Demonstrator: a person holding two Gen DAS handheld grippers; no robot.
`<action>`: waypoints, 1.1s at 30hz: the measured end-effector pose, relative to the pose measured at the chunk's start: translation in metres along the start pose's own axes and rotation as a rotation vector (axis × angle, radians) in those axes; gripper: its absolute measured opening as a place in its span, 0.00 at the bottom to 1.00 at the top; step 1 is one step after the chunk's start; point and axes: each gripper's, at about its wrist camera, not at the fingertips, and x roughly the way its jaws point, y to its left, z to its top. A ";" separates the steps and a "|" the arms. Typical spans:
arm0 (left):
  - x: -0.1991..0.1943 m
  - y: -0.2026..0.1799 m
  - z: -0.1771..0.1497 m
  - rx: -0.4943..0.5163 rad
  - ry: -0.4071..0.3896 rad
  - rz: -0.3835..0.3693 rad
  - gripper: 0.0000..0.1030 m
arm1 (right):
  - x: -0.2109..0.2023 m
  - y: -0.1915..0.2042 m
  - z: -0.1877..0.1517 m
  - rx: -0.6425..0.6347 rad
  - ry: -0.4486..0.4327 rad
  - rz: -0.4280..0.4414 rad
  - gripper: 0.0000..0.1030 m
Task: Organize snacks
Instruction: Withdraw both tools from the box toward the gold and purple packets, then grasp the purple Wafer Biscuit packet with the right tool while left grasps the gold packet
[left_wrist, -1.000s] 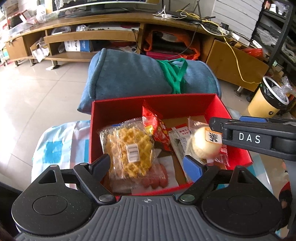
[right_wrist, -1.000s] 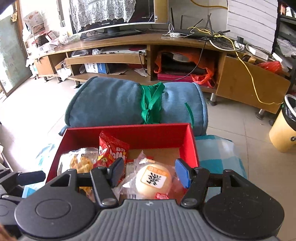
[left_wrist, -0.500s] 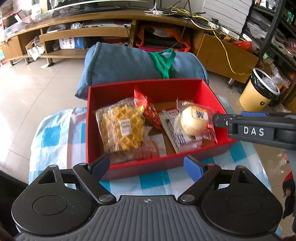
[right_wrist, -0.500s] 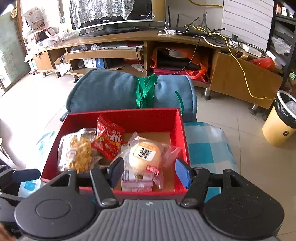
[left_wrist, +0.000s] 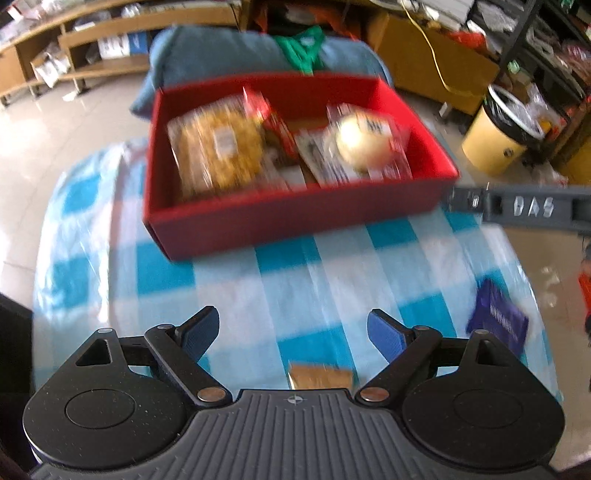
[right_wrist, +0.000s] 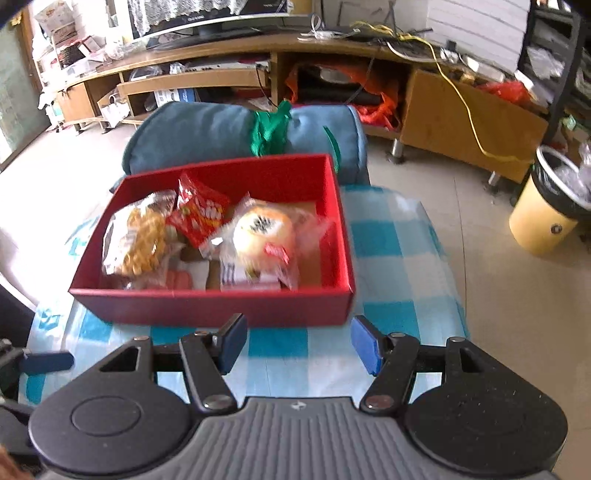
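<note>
A red box stands at the far side of the blue-checked table. It holds a waffle pack, a red packet and a wrapped bun, among other packets. My left gripper is open over the cloth, well short of the box, with a golden-brown packet lying just under its base. A dark blue packet lies at the table's right edge. My right gripper is open and holds nothing, just in front of the red box. Its finger shows at the right in the left wrist view.
A rolled blue cushion with a green strap lies behind the box. A yellow bin stands on the tiled floor to the right. A long wooden TV bench runs along the back. Checked cloth lies bare to the right of the box.
Both grippers have drawn back from the box toward the near side of the table. The bun that sat between the right fingers now lies in the box.
</note>
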 end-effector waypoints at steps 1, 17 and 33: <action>0.003 -0.003 -0.004 0.009 0.013 0.000 0.88 | -0.001 -0.003 -0.003 0.003 0.004 -0.002 0.58; 0.040 -0.021 -0.048 0.055 0.173 -0.002 0.88 | -0.012 -0.050 -0.058 0.029 0.114 -0.047 0.58; 0.045 -0.050 -0.057 0.117 0.165 0.045 0.89 | 0.035 -0.085 -0.076 0.002 0.286 0.072 0.60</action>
